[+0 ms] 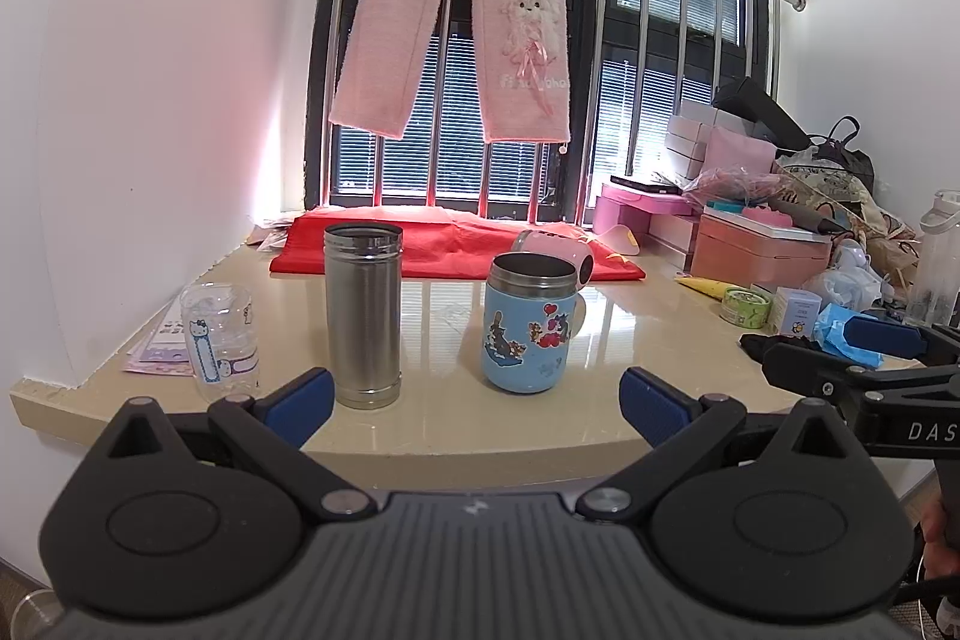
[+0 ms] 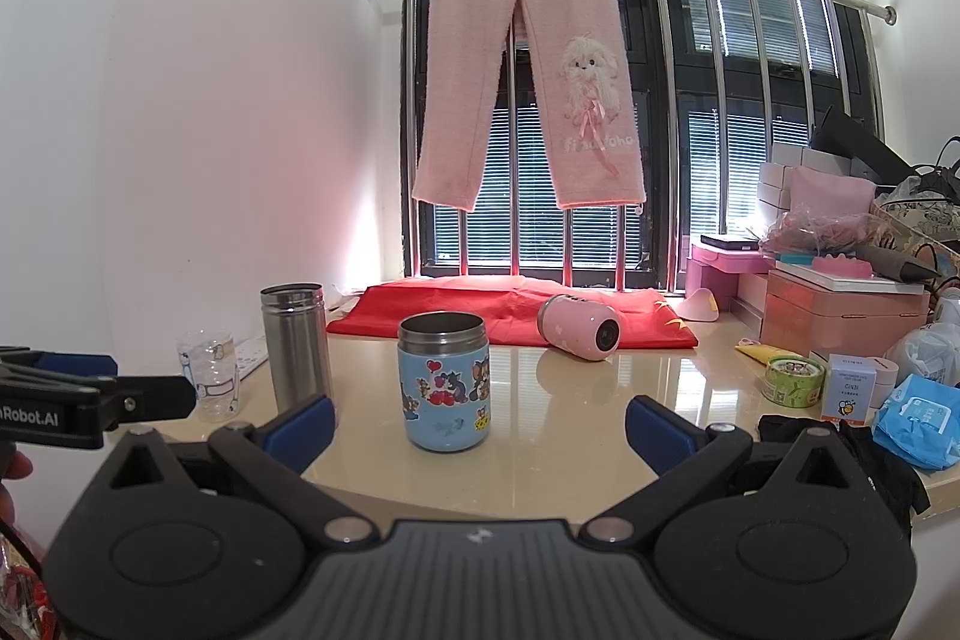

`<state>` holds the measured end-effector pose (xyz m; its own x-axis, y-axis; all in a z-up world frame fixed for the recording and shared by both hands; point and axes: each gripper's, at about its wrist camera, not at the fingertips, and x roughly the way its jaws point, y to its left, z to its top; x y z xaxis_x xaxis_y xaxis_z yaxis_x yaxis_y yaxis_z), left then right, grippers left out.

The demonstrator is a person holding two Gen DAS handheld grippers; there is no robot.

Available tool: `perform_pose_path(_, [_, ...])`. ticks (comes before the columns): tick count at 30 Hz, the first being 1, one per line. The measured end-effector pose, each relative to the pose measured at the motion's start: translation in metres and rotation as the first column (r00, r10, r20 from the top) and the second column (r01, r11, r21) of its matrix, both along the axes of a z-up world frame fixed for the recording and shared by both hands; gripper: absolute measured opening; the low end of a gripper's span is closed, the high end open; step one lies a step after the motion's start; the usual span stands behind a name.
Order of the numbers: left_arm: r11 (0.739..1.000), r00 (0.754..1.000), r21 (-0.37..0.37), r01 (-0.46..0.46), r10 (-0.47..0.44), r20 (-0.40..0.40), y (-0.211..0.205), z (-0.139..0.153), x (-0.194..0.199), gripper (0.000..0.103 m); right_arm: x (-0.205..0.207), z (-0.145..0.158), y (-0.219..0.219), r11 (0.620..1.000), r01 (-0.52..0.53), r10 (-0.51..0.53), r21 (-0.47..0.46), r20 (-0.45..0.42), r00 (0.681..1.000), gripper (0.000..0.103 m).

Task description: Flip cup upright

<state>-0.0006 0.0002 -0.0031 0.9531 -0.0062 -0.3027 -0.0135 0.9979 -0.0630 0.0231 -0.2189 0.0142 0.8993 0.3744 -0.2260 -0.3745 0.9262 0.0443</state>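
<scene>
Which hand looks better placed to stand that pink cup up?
Probably the right hand-held gripper: open, empty, with a clear path to the lying pink cup. From the left hand-held gripper, the blue cup blocks it.

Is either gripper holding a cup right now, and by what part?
Nothing is held. The left gripper and right gripper are both open and empty; the pink cup lies on its side, untouched.
</scene>
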Motion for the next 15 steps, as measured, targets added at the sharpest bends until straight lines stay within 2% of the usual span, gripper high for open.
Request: perform_pose_path(15, [1.000,1.000,0.000,0.000,0.000,0.001,0.0000,-0.0006,0.0003,0.103,-0.0002,0.0004,0.0008,1.000,0.000,0.000,0.000,0.000,1.000,0.103])
